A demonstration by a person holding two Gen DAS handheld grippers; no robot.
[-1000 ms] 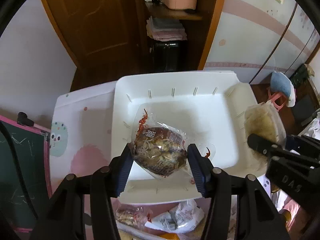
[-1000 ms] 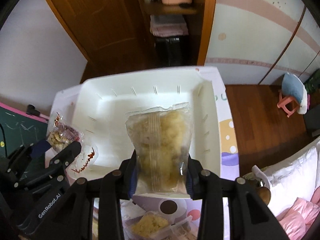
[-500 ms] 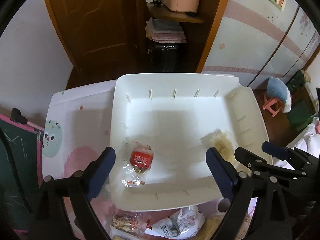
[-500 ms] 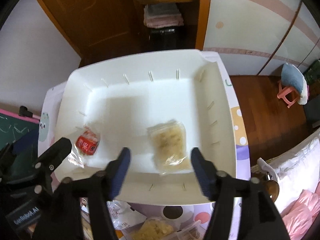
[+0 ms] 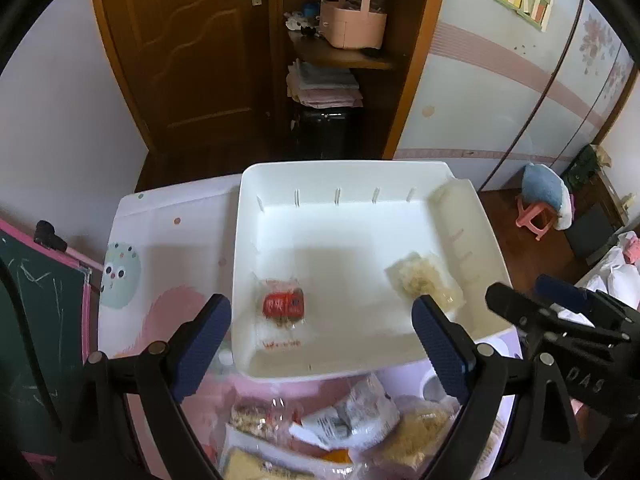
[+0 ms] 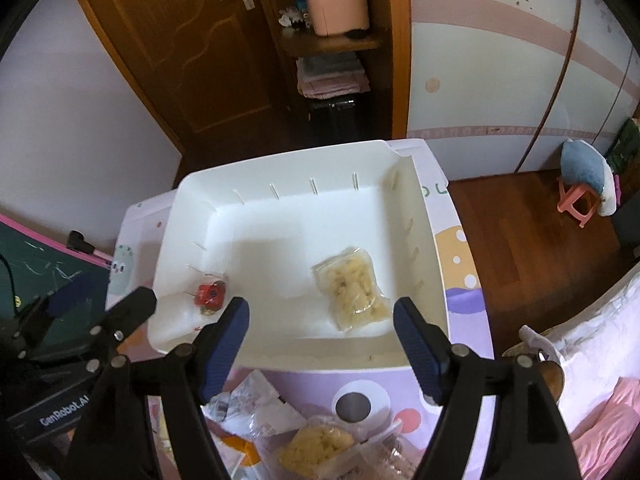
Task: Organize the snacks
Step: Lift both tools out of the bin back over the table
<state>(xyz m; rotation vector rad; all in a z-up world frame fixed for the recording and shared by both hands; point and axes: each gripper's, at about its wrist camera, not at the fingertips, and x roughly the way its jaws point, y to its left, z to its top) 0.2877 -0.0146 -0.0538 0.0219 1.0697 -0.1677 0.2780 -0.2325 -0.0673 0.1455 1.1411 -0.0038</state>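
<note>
A white bin (image 5: 360,176) (image 6: 280,168) sits on a small patterned table. Inside it lie a red-labelled snack packet (image 5: 283,305) (image 6: 209,294) at the left and a clear bag of yellow snack (image 5: 424,280) (image 6: 352,288) at the right. My left gripper (image 5: 320,344) is open and empty above the bin's near edge. My right gripper (image 6: 320,340) is open and empty above the near edge too. Each gripper shows at the side of the other's view.
Several more snack packets (image 5: 340,432) (image 6: 312,440) lie heaped on the table in front of the bin. A chalkboard (image 5: 36,312) stands at the left. A wooden door, a shelf with a pink basket (image 5: 352,20), and a small stool (image 5: 540,216) lie beyond.
Both grippers opened and dropped their packets into the bin, then pulled back and up. The red packet now lies at the bin's left, the yellow bag at its right.
</note>
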